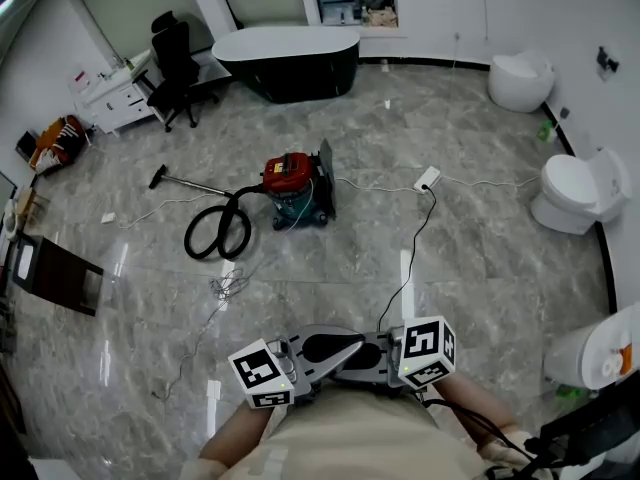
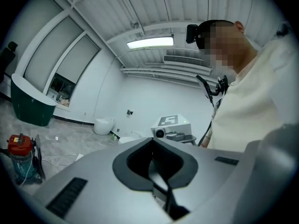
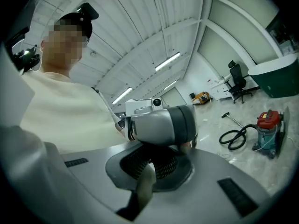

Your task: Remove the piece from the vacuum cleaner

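**A:** While both grippers sit low against the person's body, how do their jaws stand?

**B:** The left gripper (image 2: 152, 141) has its jaws together with nothing between them. The right gripper (image 3: 156, 164) is the same, closed and empty. They point at each other, roughly level. In the right gripper view the left one's nose lies just over the hollow of the right one's jaws. I cannot tell whether they touch.

**A:** And the vacuum cleaner?

**B:** The vacuum cleaner (image 1: 293, 180) stands upright on the marble floor (image 1: 470, 258) mid-room, well apart from both grippers. It has a red top over a clear, teal-tinted canister.

**A:** What about its parts?

**B:** A black hose (image 1: 215, 233) runs from the canister and coils into a loop on the floor to its left in the head view. Beyond the loop, the wand (image 1: 190, 183) lies flat with a dark floor head at its far end. Neither gripper is near any of it.

**A:** Anything around it?

**B:** A white cord leads from the vacuum towards a white power strip (image 1: 427, 178) on its right. From there a black cable (image 1: 410, 268) trails down towards the person. A black bathtub (image 1: 290, 58) stands behind the vacuum, an office chair (image 1: 175, 58) to the left of that, and white toilets (image 1: 575, 193) along the right wall.
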Action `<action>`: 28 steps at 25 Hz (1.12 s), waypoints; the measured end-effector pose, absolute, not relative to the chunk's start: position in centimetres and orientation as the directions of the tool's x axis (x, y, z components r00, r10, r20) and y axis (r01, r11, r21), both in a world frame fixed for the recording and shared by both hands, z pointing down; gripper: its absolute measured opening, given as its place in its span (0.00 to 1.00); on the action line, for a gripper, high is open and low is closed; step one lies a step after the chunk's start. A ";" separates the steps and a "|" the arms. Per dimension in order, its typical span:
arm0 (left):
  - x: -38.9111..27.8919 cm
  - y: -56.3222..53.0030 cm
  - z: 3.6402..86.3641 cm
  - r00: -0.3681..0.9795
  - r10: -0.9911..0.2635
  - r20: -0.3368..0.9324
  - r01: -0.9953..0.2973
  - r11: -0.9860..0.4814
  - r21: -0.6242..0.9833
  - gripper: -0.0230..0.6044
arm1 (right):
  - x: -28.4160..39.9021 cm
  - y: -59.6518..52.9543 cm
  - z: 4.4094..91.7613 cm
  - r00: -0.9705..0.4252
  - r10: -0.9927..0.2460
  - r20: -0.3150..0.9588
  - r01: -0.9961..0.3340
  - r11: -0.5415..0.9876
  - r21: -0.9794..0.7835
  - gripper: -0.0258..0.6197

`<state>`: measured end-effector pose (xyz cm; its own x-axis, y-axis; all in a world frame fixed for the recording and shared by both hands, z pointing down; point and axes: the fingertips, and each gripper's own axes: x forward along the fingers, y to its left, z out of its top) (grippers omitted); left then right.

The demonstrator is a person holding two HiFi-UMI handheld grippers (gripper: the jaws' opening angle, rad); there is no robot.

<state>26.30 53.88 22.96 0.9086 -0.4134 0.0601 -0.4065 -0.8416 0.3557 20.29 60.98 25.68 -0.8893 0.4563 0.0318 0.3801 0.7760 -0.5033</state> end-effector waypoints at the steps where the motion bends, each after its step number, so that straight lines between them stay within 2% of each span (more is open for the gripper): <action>1: 25.9 53.8 23.0 0.917 -0.394 0.055 -0.386 -0.848 0.363 0.03 | 19.9 60.9 25.7 -0.876 0.480 0.042 0.394 0.764 -0.511 0.04; 6: 22.9 53.1 23.6 0.953 -0.294 0.075 -0.299 -0.870 0.392 0.03 | 16.6 60.5 26.0 -0.807 0.584 0.085 0.447 0.699 -0.558 0.04; 13: 17.4 50.1 23.1 0.957 -0.284 0.059 -0.285 -0.882 0.375 0.03 | 11.6 57.8 25.5 -0.729 0.681 0.072 0.531 0.629 -0.568 0.04; 17: 14.3 47.8 23.5 0.957 -0.281 0.073 -0.288 -0.882 0.374 0.03 | 8.5 55.6 25.7 -0.703 0.709 0.058 0.535 0.581 -0.614 0.04; 23: 11.0 44.6 24.3 0.963 -0.261 0.069 -0.267 -0.887 0.377 0.03 | 4.9 52.1 26.7 -0.751 0.658 0.060 0.479 0.606 -0.635 0.04; 28: 9.0 40.2 23.9 0.931 -0.359 0.062 -0.359 -0.872 0.334 0.03 | 3.7 48.1 26.8 -0.859 0.511 0.041 0.372 0.677 -0.635 0.04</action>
